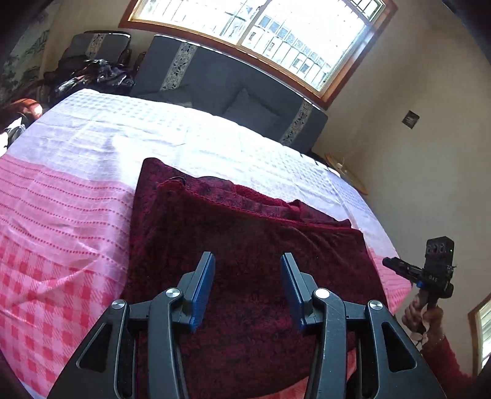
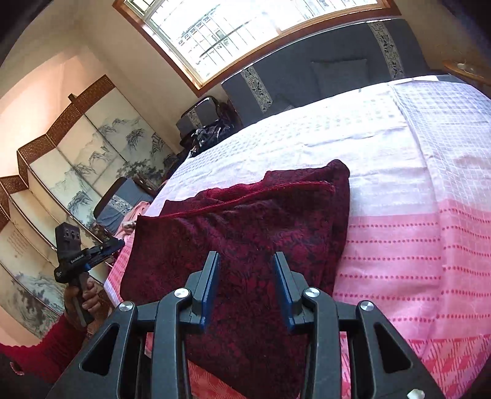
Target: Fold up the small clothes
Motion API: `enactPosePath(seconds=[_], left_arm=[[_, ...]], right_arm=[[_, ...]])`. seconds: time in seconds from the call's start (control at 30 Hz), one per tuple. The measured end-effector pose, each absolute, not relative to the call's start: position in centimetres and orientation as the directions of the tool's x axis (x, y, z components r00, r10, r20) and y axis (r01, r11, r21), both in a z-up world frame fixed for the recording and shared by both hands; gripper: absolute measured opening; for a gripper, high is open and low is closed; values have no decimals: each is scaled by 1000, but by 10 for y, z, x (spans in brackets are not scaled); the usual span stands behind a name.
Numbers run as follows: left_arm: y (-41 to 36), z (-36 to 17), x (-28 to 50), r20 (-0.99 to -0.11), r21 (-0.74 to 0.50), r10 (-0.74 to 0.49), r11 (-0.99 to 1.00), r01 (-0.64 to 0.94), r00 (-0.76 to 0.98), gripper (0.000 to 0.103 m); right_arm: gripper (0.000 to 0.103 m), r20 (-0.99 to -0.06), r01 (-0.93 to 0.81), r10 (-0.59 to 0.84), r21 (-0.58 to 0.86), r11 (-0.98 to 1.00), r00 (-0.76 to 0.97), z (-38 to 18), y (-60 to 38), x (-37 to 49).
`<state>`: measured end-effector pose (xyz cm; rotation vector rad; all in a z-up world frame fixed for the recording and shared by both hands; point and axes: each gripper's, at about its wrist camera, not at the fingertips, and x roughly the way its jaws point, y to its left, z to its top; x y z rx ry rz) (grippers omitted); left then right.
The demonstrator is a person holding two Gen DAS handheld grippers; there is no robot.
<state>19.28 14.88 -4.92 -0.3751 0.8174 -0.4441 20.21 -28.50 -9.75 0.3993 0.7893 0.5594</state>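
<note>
A dark red patterned cloth (image 1: 245,245) lies folded in layers on the pink and white bedspread (image 1: 76,184); its stitched hem runs across the far side. My left gripper (image 1: 247,261) hovers above the near part of the cloth, open, nothing between its blue pads. In the right wrist view the same cloth (image 2: 245,221) lies folded, and my right gripper (image 2: 245,259) stands open over it, holding nothing. Each view shows the other gripper off the bed's edge: the right gripper (image 1: 389,264) at the right, the left gripper (image 2: 118,244) at the left, each in a hand.
A dark blue sofa (image 1: 214,76) stands behind the bed under a bright window (image 1: 260,24). A painted folding screen (image 2: 61,184) lines the left wall. Dark bags (image 1: 92,76) sit on a chair at the far left. A round wooden stand (image 1: 346,175) is by the wall.
</note>
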Motion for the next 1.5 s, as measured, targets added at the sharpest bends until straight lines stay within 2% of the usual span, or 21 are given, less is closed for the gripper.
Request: enactPosePath(seconds=[0.13,0.2,0.3,0.37,0.43,0.63,0.7,0.77,0.83,0.9,1.0,1.1,1.23,1.5], left_arm=[[140,-63,239,-630,-419,-434,888,188,644,45],[157,-74,259,-623,-438,-396,891,118,675,45],[179,-100,274,-660,-445,-345,895,23,668,45],[183,-117,272,-662,-453,-346,892,14,665,45],[184,-121,271,-646,-452,-342,892,18,682,45],[168,-117,269,-674,-346,-264,938,22,690,45],[166,-107,260,-656,-334,-263,942,40,708,45],[168,-93,245,-617,-359,-270,932,41,739,47],[170,-82,226,-583,-401,-291,915,42,759,58],[169,-76,209,-576,-372,-263,927,38,774,62],[163,-80,190,-588,-244,-166,969,21,791,69],[165,-99,186,-626,-169,-97,986,-13,774,69],[178,-121,189,-665,-231,-120,972,-50,737,69],[178,-125,195,-711,-205,-81,974,-96,699,71]], right_arm=[[34,-585,-323,591,504,801,555,-103,-268,241],[34,-612,-283,565,500,819,553,-115,-272,259],[32,-639,-211,538,517,829,550,-136,-285,278],[24,-665,-159,522,527,835,534,-151,-289,285],[22,-659,-153,528,540,828,535,-159,-290,284],[20,-647,-162,507,516,841,569,-157,-291,276],[26,-640,-160,456,466,870,619,-141,-292,262],[26,-623,-186,411,394,900,666,-121,-288,239],[26,-607,-225,389,330,917,693,-104,-279,210],[26,-591,-274,380,264,925,712,-94,-266,178],[27,-590,-327,371,184,927,717,-98,-247,138],[27,-635,-325,304,86,942,711,-121,-231,120],[27,-678,-272,232,49,961,698,-149,-232,117],[25,-680,-255,209,33,966,703,-155,-234,118]])
